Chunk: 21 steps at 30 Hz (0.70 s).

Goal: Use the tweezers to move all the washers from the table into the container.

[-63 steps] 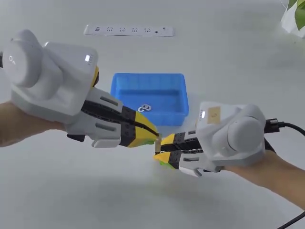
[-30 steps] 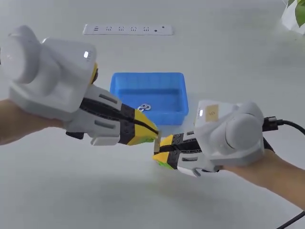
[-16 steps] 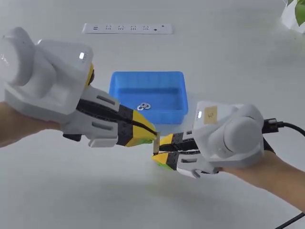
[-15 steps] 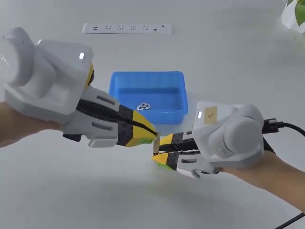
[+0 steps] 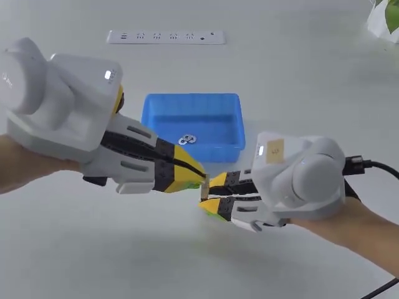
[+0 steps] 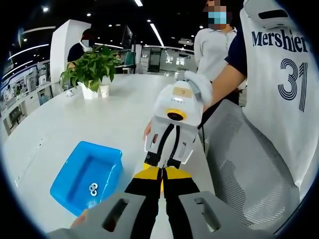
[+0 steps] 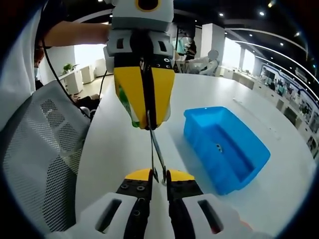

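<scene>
My left gripper (image 5: 201,177) and right gripper (image 5: 209,193) meet tip to tip just in front of the blue container (image 5: 193,98). Thin metal tweezers (image 7: 155,149) run between them. The left gripper (image 7: 148,122) is shut on their rear end. Their two arms spread into my right gripper (image 7: 159,177), whose jaws stand narrowly apart and press against them. Two or three washers (image 5: 187,139) lie together on the container's floor, also seen as washers (image 6: 93,188) in the left gripper view. No washer shows on the table.
A white power strip (image 5: 165,37) lies at the far edge of the white table. A potted plant (image 5: 386,15) stands at the back right. A mesh chair (image 6: 249,169) and a person stand behind the right gripper in the left gripper view.
Both grippers stay tip to tip on the tweezers. The head view has drifted slightly; the left gripper has shifted a little lower and left.
</scene>
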### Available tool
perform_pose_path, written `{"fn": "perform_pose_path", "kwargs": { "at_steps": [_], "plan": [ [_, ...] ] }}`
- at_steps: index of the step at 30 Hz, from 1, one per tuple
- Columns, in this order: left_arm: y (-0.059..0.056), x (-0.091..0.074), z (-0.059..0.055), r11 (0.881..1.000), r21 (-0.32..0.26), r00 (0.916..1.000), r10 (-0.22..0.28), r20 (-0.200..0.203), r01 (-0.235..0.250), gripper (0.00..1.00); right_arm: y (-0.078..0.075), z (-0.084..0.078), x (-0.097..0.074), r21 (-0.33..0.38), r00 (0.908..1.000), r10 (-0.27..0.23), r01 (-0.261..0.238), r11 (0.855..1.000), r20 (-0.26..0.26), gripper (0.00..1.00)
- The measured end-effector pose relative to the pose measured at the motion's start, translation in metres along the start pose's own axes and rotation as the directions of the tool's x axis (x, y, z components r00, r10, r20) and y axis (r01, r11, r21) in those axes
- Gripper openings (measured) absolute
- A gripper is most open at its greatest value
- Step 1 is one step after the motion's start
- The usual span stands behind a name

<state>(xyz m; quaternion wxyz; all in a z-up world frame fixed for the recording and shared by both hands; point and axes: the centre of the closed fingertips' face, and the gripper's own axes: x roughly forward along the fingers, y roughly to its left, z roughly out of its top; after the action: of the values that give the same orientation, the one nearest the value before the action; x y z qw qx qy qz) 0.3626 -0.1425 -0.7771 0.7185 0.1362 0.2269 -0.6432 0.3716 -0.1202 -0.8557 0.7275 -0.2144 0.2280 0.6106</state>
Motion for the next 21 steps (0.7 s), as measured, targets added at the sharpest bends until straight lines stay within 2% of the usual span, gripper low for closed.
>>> {"fn": "perform_pose_path", "kwargs": {
  "at_steps": [21],
  "plan": [
    [0.0073,0.0018,-0.0010,1.000,-0.007,0.9999,0.010,0.004,-0.010,0.05,-0.0071,-0.0016,0.0012,0.018,1.0000,-0.008,0.008,1.000,0.004,0.13]
  ]
}}
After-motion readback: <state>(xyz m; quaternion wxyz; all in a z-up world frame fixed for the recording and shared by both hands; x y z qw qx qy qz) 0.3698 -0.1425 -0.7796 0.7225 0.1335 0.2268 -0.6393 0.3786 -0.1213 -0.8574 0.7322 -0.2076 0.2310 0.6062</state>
